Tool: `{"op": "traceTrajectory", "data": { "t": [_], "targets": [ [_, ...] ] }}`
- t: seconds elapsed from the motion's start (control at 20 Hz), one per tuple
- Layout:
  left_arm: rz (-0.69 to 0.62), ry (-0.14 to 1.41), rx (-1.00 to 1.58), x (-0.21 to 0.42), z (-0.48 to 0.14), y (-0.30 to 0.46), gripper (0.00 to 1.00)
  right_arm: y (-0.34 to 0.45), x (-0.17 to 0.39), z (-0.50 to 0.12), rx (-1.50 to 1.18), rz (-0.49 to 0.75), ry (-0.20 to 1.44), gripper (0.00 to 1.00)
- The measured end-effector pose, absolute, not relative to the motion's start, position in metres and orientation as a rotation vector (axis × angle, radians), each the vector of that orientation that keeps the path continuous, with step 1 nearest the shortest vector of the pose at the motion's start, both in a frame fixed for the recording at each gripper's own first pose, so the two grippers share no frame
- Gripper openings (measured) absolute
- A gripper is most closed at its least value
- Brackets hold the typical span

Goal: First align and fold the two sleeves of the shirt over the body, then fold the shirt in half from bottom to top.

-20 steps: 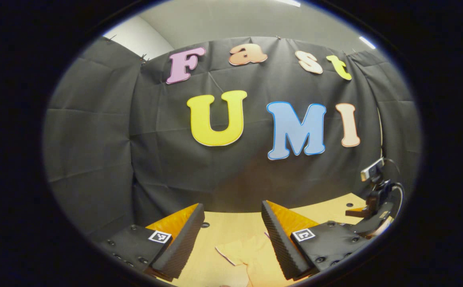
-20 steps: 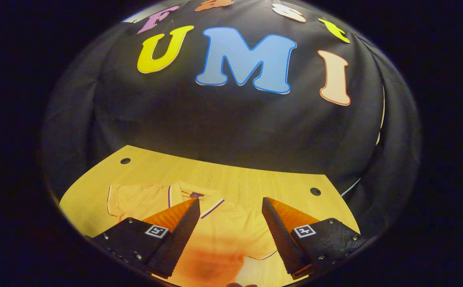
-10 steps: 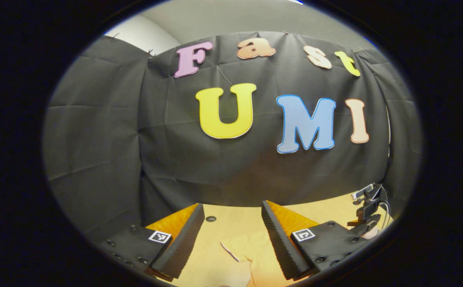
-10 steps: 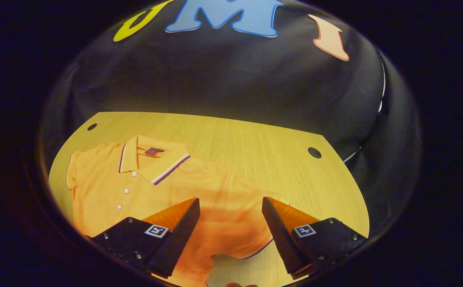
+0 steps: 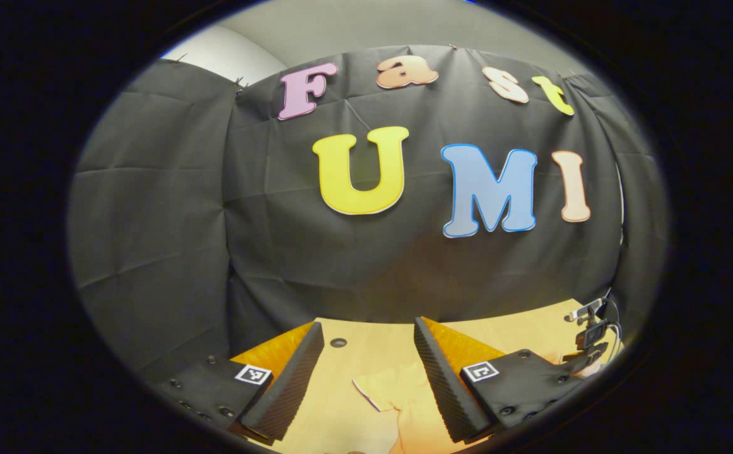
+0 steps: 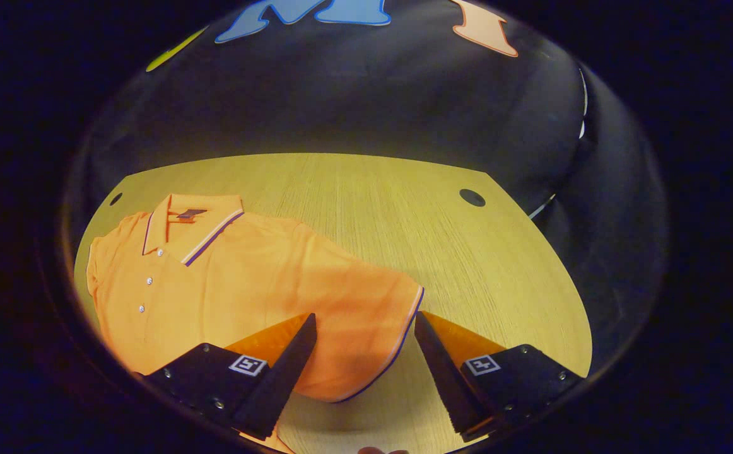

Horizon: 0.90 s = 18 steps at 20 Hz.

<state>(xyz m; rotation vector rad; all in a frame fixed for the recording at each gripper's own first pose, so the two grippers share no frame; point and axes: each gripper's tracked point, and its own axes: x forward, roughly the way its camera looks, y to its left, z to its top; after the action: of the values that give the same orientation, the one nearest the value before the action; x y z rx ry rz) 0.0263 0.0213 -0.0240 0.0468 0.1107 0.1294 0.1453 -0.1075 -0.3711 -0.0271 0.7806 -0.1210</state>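
An orange polo shirt (image 6: 240, 284) with a purple-and-white trimmed collar (image 6: 190, 230) lies flat on the wooden table (image 6: 404, 214). Its right sleeve (image 6: 366, 328), edged in a purple stripe, spreads out toward my right gripper (image 6: 363, 372). That gripper hangs open just above the sleeve, whose hem runs between the fingers. In the left gripper view, my left gripper (image 5: 366, 378) is open above the table, with a pale edge of the shirt's other sleeve (image 5: 392, 394) between its fingers. Farther off at the right of that view is the right gripper (image 5: 590, 340).
The black cloth wall (image 5: 341, 265) closes off the back of the table. Round holes sit in the tabletop near its far corners (image 6: 472, 197) (image 5: 338, 342). Bare wood stretches to the right of the shirt (image 6: 499, 271).
The right gripper has tilted down and drawn back, bringing the whole right sleeve and shirt front into its view. The left gripper has shifted only slightly; the right gripper looks farther off in its view.
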Motion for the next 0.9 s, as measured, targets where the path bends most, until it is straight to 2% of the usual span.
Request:
{"op": "traceTrajectory", "data": {
  "t": [0.4,0.5,0.6,0.65,0.7,0.85,0.9],
  "targets": [
    [0.135,0.125,0.035,0.023,-0.028,0.016,0.95,-0.118,0.140,-0.379,0.051,-0.127,0.804,1.00],
    [0.136,0.125,0.026,0.020,-0.027,0.016,0.94,-0.113,0.140,-0.379,0.078,-0.102,0.811,0.95],
    [0.141,0.127,0.025,0.018,-0.028,0.017,0.95,-0.105,0.142,-0.383,0.120,-0.090,0.823,0.82],
    [0.143,0.126,0.025,0.018,-0.027,0.017,0.94,-0.105,0.143,-0.383,0.126,-0.094,0.828,0.68],
    [0.144,0.126,0.026,0.017,-0.026,0.018,0.94,-0.104,0.142,-0.382,0.129,-0.085,0.831,0.67],
    [0.147,0.126,0.027,0.014,-0.026,0.019,0.94,-0.097,0.144,-0.382,0.124,-0.061,0.841,0.30],
    [0.150,0.127,0.026,0.014,-0.027,0.020,0.94,-0.094,0.144,-0.382,0.121,-0.063,0.846,0.22]
  ]
}}
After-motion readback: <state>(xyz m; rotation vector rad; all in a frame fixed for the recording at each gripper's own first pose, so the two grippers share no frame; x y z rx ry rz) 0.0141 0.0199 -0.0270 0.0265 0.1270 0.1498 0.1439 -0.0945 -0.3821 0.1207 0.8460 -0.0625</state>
